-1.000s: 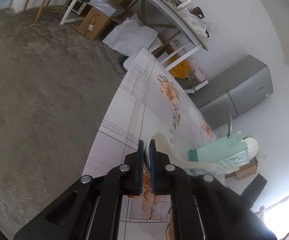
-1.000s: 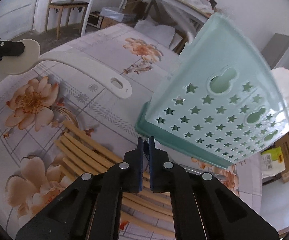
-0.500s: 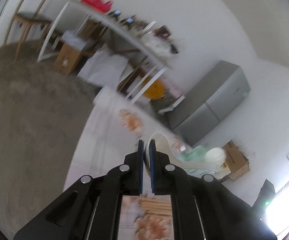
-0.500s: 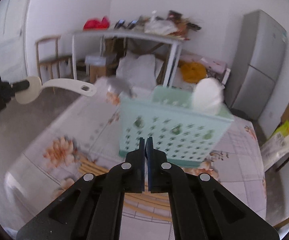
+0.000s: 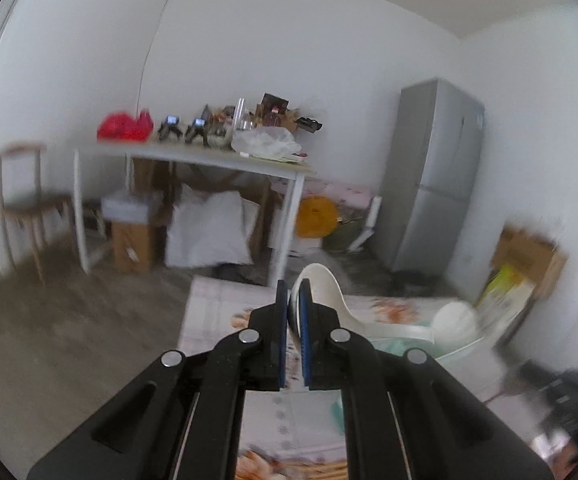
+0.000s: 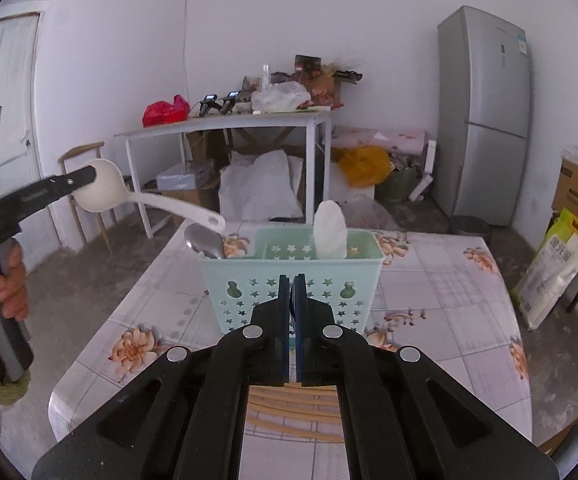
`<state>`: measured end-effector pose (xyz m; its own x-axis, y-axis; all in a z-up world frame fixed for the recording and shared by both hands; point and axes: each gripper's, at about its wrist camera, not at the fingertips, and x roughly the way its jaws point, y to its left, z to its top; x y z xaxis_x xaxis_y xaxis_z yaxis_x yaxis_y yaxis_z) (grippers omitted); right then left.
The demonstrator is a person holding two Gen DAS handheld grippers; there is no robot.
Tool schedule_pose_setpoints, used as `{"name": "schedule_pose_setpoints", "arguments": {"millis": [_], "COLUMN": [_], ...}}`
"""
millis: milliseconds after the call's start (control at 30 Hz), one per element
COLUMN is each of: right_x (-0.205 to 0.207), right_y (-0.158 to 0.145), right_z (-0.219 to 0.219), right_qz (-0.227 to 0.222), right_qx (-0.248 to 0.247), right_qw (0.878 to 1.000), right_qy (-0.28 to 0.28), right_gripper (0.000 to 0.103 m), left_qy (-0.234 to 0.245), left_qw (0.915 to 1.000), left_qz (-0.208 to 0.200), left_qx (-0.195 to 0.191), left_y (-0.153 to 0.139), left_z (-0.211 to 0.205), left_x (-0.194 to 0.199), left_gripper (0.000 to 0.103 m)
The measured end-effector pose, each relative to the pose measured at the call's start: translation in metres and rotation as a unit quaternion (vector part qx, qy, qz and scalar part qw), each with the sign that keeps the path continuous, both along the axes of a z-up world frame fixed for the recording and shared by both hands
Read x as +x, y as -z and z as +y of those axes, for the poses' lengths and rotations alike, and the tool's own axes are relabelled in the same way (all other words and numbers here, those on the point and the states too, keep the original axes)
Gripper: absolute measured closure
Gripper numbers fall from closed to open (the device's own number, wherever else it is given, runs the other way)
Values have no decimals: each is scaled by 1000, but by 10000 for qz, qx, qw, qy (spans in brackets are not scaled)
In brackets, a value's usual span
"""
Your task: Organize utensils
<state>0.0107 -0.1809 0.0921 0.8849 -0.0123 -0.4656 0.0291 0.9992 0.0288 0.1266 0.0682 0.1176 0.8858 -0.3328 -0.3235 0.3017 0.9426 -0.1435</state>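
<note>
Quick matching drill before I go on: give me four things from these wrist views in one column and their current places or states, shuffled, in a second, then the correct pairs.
Things:
1. white ladle
2. metal spoon
3. chopsticks
4. right gripper

Places or states:
A. lying flat on the table, in front of the basket
B. shut, holding nothing
C. clamped by its bowl in the left gripper, in the air
D. standing in the basket's left end, bowl up

Pairs: 1-C, 2-D, 3-A, 4-B
</note>
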Motion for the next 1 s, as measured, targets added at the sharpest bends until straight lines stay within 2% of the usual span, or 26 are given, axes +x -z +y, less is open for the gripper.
{"name": "schedule_pose_setpoints", "arguments": {"millis": [200, 400, 533, 767, 900, 967, 1000], "right_x": [-7, -7, -8, -6, -5, -5, -5], "right_y": [3, 3, 3, 5, 6, 6, 6], "right_z": [-11, -19, -25, -30, -32, -33, -33], "right_qz": [-45, -70, -65, -59, -44, -41, -39], "right_qx": [143, 286, 381, 497, 507, 499, 503], "right_qw": [9999, 9996, 9993, 9987, 9987, 9987, 9987], "right_qy": [-9, -25, -7, 10, 16, 36, 45], "right_gripper": [103, 103, 103, 103, 103, 103, 103], "left_qy": [-85, -35, 85, 372, 616, 698, 733], "left_qw": [9936, 9825, 9781, 9787, 9837, 9869, 9883], "left_qz": [-217, -370, -335, -165, 118, 228, 246], "left_qx": [1105, 1823, 2051, 2013, 1687, 1440, 1317], "left_y": [10, 20, 25, 32, 38, 38, 37], "left_z": [-35, -62, -80, -101, -106, -103, -101], "left_x": [9, 13, 16, 25, 33, 34, 34], "left_gripper": [98, 98, 98, 95, 92, 86, 77]}}
